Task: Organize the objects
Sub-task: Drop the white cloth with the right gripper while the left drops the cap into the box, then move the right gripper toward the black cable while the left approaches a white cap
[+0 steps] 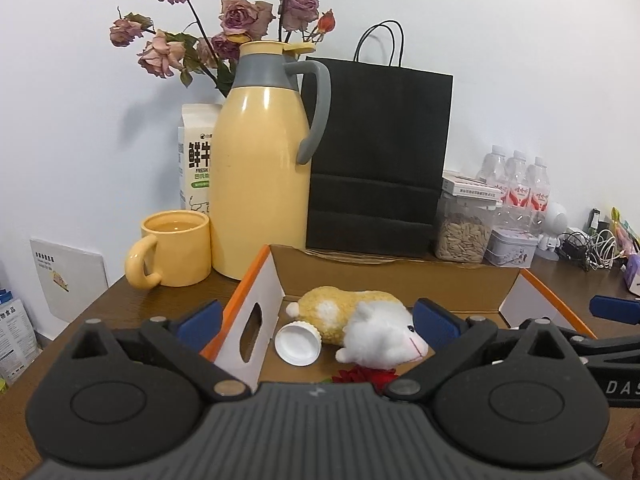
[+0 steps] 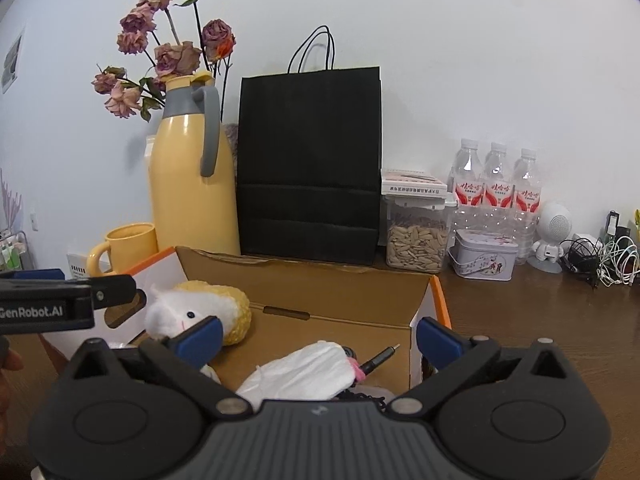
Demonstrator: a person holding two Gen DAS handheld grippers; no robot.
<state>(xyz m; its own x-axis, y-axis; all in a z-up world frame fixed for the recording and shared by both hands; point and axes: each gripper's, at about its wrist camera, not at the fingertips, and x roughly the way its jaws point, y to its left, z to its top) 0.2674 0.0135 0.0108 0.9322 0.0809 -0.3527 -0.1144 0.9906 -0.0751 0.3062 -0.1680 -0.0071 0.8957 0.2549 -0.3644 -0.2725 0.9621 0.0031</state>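
Note:
An open cardboard box with orange edges sits on the brown table. Inside it lie a yellow and white plush toy, a white cap and something red at the near edge. My left gripper is open over the box, its blue pads wide on either side of the toy and not touching it. In the right wrist view the box also holds a white cloth and a dark pen. My right gripper is open above them, holding nothing.
Behind the box stand a yellow thermos, a yellow mug, a milk carton and a black paper bag. To the right are a seed jar, a tin, water bottles and tangled cables.

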